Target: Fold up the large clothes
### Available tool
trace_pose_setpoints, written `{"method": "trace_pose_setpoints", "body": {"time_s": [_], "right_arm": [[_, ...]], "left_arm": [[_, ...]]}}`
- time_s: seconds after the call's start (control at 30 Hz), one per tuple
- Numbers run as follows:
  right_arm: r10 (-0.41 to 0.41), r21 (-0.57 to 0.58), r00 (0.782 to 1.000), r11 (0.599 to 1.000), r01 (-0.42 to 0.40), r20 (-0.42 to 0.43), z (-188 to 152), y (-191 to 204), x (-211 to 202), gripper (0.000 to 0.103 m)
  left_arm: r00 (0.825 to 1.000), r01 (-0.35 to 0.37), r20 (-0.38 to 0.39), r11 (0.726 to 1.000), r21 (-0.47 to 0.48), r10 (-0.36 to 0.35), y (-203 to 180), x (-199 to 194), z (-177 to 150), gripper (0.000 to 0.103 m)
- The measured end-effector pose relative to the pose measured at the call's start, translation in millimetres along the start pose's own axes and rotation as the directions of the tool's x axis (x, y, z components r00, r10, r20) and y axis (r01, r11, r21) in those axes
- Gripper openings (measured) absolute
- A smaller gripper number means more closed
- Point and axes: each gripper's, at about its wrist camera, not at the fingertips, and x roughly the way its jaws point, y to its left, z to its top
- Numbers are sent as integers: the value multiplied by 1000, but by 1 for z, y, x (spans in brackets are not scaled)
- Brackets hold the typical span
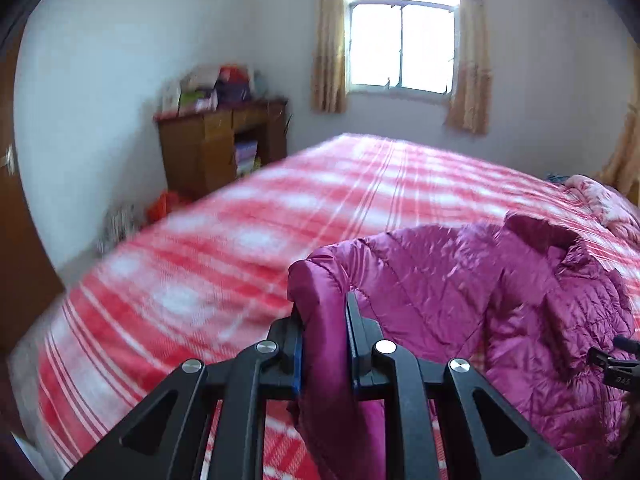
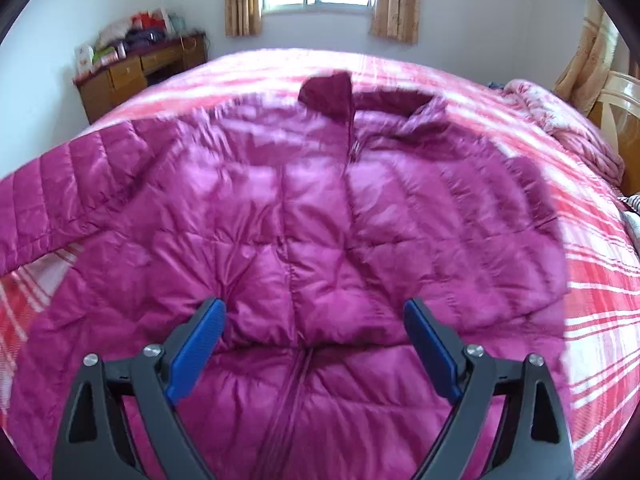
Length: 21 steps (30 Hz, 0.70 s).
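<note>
A magenta quilted puffer jacket (image 2: 312, 216) lies front-up on the bed, zipper down its middle, collar toward the window. Its left sleeve (image 2: 60, 200) stretches off to the left and is lifted off the sheet. In the left wrist view my left gripper (image 1: 324, 312) is shut on the end of that sleeve (image 1: 320, 280), the fabric pinched between the blue pads and raised above the bed. My right gripper (image 2: 314, 320) hovers over the jacket's lower front, jaws wide apart, nothing between them. A bit of the right gripper (image 1: 616, 360) shows at the left wrist view's right edge.
The bed carries a red-and-white plaid sheet (image 1: 240, 240). A bunched pink quilt (image 2: 560, 112) lies at the head on the right. A wooden desk (image 1: 220, 148) piled with bags stands by the far left wall under the curtained window (image 1: 400, 44). A pale chair (image 2: 624, 108) stands at the right.
</note>
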Motion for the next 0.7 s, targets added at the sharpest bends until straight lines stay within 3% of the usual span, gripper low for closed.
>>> {"method": "trace_pose_setpoints", "body": {"time_s": [0.13,0.23,0.47,0.7], "right_arm": [[-35,-18,999,999,36,31,-14,-20,-28,92],[-51,8,998,999,51,36,-29,-41,-41,92],[-117,62,992,992,114,51,-51,-89,-60,92],[-107,118,994,988,102,37,-69,-109,-53,92]], "left_arm": [[994,48,93,995,89,-57,-29,-28,33,16],[986,99,114,981,167,-119,-57,-42,51,14],[958,155,169,915,373,-231,-151,-74,59,14],[930,249,125,845,474,-345,-233,-86,52,14]]}}
